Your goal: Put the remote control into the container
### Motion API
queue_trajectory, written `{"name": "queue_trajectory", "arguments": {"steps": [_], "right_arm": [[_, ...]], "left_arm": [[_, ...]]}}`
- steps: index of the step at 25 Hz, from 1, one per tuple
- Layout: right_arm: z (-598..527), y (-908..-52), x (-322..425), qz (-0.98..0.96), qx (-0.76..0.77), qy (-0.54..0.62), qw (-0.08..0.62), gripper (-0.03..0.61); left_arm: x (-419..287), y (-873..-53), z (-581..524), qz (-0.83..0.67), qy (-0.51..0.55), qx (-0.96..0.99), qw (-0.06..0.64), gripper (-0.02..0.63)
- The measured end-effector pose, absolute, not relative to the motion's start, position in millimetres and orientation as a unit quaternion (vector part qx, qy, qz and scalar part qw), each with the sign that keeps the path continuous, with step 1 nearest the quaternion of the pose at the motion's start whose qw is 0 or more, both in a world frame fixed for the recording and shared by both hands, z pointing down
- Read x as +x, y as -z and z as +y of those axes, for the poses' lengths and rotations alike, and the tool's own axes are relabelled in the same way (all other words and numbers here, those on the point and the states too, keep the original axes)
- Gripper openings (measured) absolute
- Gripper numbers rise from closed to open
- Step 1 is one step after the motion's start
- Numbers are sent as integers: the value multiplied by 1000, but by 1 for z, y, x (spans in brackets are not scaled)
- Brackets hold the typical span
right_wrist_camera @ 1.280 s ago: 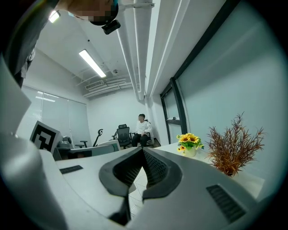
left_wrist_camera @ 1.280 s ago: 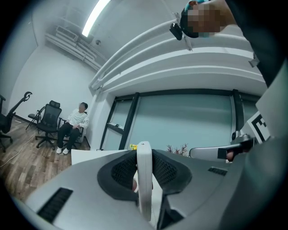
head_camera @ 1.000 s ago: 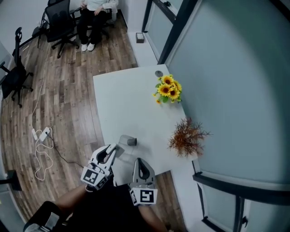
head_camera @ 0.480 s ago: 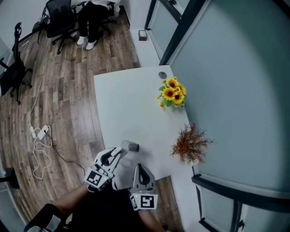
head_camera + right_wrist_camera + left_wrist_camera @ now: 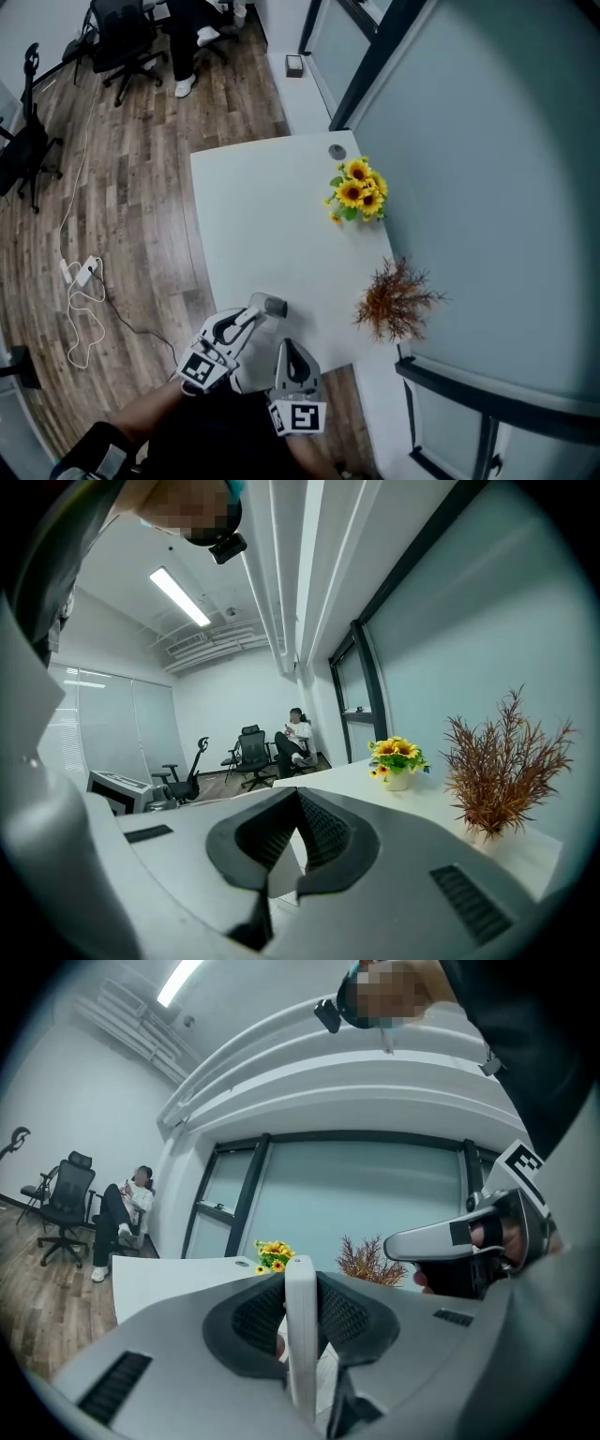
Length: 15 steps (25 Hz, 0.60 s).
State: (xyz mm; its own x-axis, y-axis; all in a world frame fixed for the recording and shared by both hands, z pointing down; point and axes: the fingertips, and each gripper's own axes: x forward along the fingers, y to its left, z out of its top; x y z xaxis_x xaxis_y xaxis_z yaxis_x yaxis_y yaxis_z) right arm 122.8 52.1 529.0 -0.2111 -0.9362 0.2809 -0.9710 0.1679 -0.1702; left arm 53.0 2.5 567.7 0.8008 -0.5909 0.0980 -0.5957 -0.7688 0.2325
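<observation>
My left gripper (image 5: 253,317) hangs over the near edge of the white table (image 5: 253,216), shut on a white remote control (image 5: 270,306) whose grey end points toward the table's middle. In the left gripper view the remote (image 5: 300,1326) stands edge-on between the dark pads (image 5: 258,1321) of the left gripper (image 5: 302,1312). My right gripper (image 5: 293,349) is just to its right at the table's near edge, shut with nothing in it; its jaws meet in the right gripper view (image 5: 298,841). No container shows in any view.
A pot of sunflowers (image 5: 358,190) and a dried brown plant (image 5: 396,298) stand along the table's right side by the glass wall. A small grey disc (image 5: 337,152) sits at the far end. Office chairs (image 5: 127,42) and a floor cable (image 5: 82,281) lie to the left.
The head view has shifted slightly. Both grippers stay near the table's front edge, the left still holding the remote. The seated person at the far end has slid nearly out of view.
</observation>
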Motion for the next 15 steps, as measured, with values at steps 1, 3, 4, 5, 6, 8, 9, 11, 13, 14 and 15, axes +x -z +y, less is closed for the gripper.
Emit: {"name": "queue_trajectory", "arguments": {"steps": [1,3,4,5,6,8,9,11,13,14,15], "right_arm": [[50,-529,123,-761,627,-159,52,5],[48,-531,124,-761,627,-162,52,5],[48,-533,123,-761,626,-164,55,5],[47,-534,123,-761,625,-166,57,5],[46,-536,123,-761,624,-168,58,5],[42,-537,122,-760,625,-170,57,5],[39,-535,122,-758,628,-171,53,5],[35,-536,122,-757,628,-172,54,5],[34,-538,121,-757,628,-174,58,6],[34,-539,120,-757,627,-175,59,5],[33,-540,119,-757,626,-176,59,5]], "left_arm": [[54,-568,2,-313,-9,941,127,95],[57,-569,2,-308,-7,942,130,95],[58,-569,2,-303,-6,944,132,95],[59,-569,3,-295,-7,946,133,95],[60,-568,4,-284,-8,950,132,95],[64,-568,4,-261,-14,957,125,95],[65,-568,3,-251,-17,960,125,95],[67,-570,0,-234,-20,963,130,95],[69,-570,-1,-214,-19,968,132,95],[70,-569,-1,-202,-18,970,131,95],[71,-568,-1,-189,-17,973,130,95]]}}
